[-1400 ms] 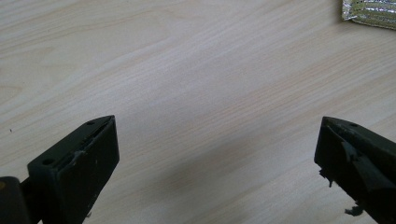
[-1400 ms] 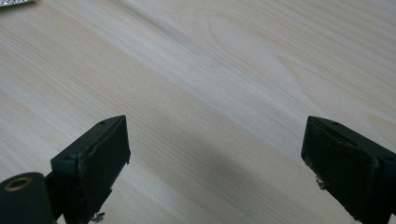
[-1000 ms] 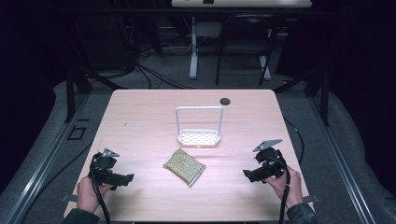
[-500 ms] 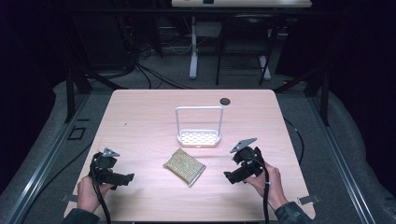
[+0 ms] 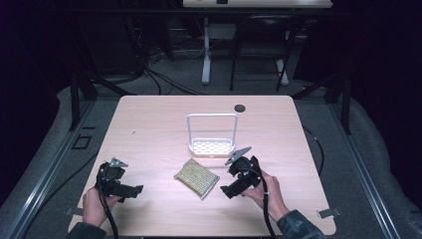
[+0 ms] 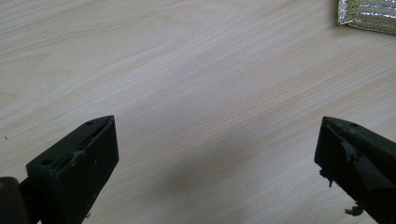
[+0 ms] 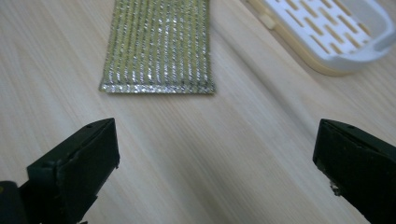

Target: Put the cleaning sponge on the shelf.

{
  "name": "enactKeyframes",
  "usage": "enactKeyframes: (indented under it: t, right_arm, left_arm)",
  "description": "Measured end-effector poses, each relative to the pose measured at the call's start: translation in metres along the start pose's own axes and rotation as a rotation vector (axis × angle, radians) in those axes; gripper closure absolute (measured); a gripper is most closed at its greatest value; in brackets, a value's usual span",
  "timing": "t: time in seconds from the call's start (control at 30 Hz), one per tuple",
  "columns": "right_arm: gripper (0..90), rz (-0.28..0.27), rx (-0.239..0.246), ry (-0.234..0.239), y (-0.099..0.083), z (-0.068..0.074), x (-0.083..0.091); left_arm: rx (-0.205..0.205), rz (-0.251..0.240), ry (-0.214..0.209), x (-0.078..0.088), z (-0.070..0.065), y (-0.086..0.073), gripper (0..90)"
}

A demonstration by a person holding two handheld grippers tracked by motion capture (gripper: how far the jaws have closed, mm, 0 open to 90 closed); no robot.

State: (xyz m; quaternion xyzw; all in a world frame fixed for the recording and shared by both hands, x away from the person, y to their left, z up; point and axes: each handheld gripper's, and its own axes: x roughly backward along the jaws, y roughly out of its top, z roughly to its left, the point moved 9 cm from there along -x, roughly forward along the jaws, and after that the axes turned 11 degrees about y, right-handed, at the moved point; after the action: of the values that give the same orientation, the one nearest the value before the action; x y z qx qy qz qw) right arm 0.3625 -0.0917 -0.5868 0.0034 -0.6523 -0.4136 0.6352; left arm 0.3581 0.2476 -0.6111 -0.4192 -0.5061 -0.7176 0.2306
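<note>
A glittery gold-green scouring sponge [image 5: 196,177] lies flat near the middle of the table; its near edge sits just ahead of my right jaws as the sponge [image 7: 159,44]. Behind it stands a white slotted sponge holder [image 5: 212,147] with a tall wire handle, seen close as the holder [image 7: 327,32]. My right gripper [image 5: 228,190] is open, just right of the sponge, nothing between its jaws. My left gripper [image 5: 134,189] rests open at the front left over bare wood, with a corner of the sponge [image 6: 369,16] far off.
The light wooden table [image 5: 149,129] has a small dark round disc [image 5: 240,107] near its far edge. Beyond the table are dark floor, cables and desk legs. Hands hold both grippers at the table's near edge.
My right gripper has moved left and slightly forward from the table's right side to just beside the sponge. The left gripper has stayed put.
</note>
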Motion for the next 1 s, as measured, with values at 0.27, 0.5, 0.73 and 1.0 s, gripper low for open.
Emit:
enactKeyframes:
  t: [0.27,0.5,0.73,1.0]
  right_arm:
    - [0.0,0.029,0.017,0.045,0.019,0.011,-0.029]
    - [0.3,0.067,0.034,0.074,0.032,0.016,-0.059]
    - [1.3,0.108,0.024,0.091,0.037,0.02,-0.086]
    - [5.0,0.141,0.005,0.065,0.034,0.019,-0.097]
  left_arm:
    - [0.001,0.0,-0.001,0.0,0.0,0.0,0.0]
    - [0.001,0.0,-0.001,0.0,0.0,0.0,0.0]
    - [-0.004,0.003,-0.006,0.0,-0.001,0.0,0.0]
    - [-0.003,0.005,-0.006,-0.001,-0.001,-0.001,0.0]
